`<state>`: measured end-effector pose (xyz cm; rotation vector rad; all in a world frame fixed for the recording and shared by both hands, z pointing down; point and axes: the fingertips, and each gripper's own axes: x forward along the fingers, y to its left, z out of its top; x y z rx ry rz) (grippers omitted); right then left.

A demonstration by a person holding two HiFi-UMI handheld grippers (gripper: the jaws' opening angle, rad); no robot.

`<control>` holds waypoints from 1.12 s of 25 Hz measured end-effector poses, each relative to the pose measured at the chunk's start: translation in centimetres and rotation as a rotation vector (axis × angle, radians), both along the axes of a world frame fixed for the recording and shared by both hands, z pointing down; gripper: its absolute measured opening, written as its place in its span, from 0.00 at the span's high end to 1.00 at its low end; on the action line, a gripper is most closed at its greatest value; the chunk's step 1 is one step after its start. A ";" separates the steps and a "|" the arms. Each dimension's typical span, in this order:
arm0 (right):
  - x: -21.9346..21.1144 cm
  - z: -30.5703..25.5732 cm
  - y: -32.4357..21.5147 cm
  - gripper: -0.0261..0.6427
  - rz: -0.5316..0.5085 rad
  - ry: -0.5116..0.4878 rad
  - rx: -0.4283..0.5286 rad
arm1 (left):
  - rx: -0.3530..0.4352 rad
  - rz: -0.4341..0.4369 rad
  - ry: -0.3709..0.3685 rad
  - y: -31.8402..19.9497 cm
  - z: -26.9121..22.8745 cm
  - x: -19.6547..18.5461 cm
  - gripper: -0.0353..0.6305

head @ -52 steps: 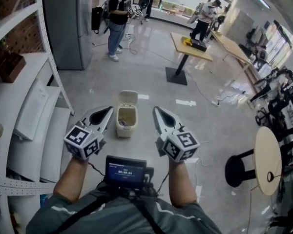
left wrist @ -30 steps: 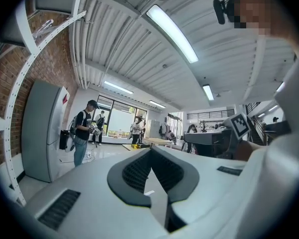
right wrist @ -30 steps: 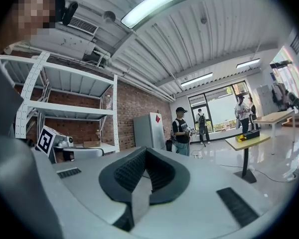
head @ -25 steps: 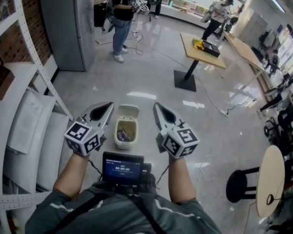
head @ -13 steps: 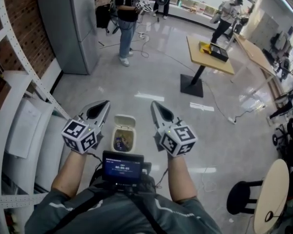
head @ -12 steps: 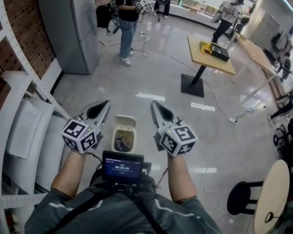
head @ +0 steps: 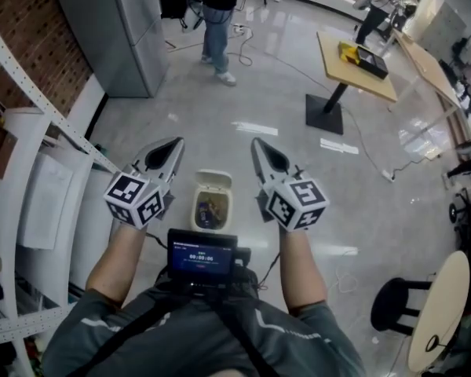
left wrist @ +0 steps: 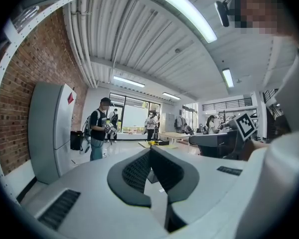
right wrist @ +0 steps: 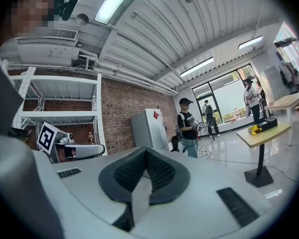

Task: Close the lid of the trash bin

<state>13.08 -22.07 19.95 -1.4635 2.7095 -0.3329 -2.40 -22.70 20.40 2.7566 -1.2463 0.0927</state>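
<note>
In the head view a small cream trash bin [head: 211,208] stands on the glossy floor with its lid [head: 214,181] tipped up at the far side and rubbish showing inside. My left gripper [head: 173,145] hovers to the bin's left, above it, shut with nothing in it. At the bin's right my right gripper [head: 258,145] is held the same way, shut and empty. Neither touches the bin. The left gripper view [left wrist: 149,152] and the right gripper view [right wrist: 145,152] look level across the room, jaws pressed together, with no bin in sight.
A white shelving rack [head: 31,187] lines the left side, with a tall grey cabinet [head: 118,30] beyond it. A person [head: 218,14] stands on the floor ahead. A pedestal table [head: 353,57] is at the far right; a round table [head: 443,305] and a black stool [head: 396,305] at the near right.
The view has closed in on the bin, which now lies lower and nearer, between the two grippers. Both grippers stayed shut and level.
</note>
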 end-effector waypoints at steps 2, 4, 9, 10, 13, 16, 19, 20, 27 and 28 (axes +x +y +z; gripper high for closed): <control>-0.5 0.8 -0.8 0.94 0.004 0.004 -0.022 | -0.023 0.008 0.005 -0.8 0.9 -0.3 0.96; -1.1 1.8 -1.8 0.94 0.012 0.020 -0.042 | -0.044 0.024 0.008 -1.8 2.0 -0.5 0.96; -1.4 5.4 -5.5 0.94 0.074 0.053 -0.085 | -0.119 0.056 0.008 -4.8 6.2 -1.4 0.96; -1.3 6.5 -5.9 0.94 0.081 0.055 -0.105 | -0.135 0.054 0.006 -5.2 7.3 -1.5 0.96; -1.2 9.9 -6.8 0.94 0.086 0.059 -0.164 | -0.160 0.034 0.009 -6.5 9.9 -1.6 0.96; -1.3 13.0 -7.8 0.94 0.083 0.072 -0.210 | -0.195 0.028 0.004 -7.7 12.4 -1.3 0.96; -1.6 15.9 -8.8 0.94 0.078 0.076 -0.249 | -0.245 0.050 -0.019 -8.8 15.6 -0.7 0.96; -1.6 16.8 -9.2 0.94 0.077 0.077 -0.259 | -0.264 0.052 -0.028 -9.3 16.8 -0.5 0.96; -2.8 24.2 -11.2 0.94 0.053 0.113 -0.346 | -0.363 0.084 -0.100 -11.2 24.7 0.7 0.96; -2.9 25.4 -11.3 0.94 0.052 0.119 -0.363 | -0.377 0.093 -0.120 -11.3 25.9 0.9 0.96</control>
